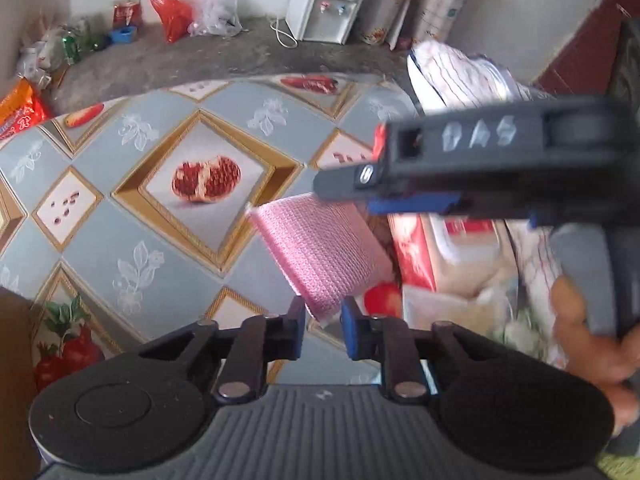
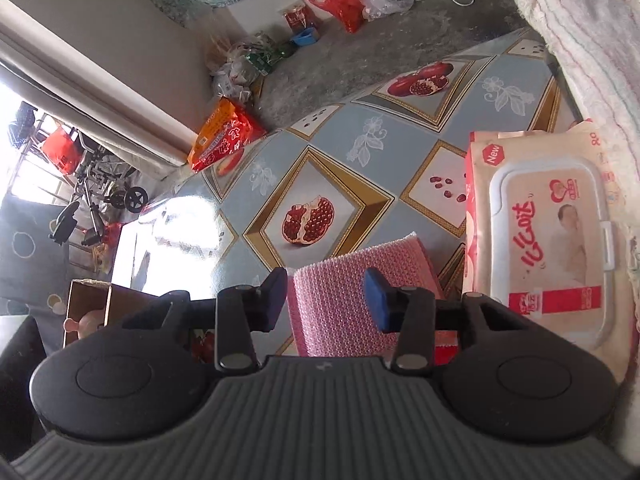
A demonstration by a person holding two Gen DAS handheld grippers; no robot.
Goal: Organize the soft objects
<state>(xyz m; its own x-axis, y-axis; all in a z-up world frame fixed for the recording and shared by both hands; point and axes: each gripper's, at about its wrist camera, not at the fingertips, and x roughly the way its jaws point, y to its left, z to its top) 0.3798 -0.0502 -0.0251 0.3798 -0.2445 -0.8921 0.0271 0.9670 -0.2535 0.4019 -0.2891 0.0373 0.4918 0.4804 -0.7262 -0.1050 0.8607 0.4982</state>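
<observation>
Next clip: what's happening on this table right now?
A person works a gripper in each hand over a pomegranate-print tablecloth. Both grippers have hold of one pink textured cloth: the left gripper pinches its near corner, and the right gripper has the opposite edge between its pads. The cloth appears lifted off the table between them. A pack of baby wipes lies beside it, next to a pile of white towels.
</observation>
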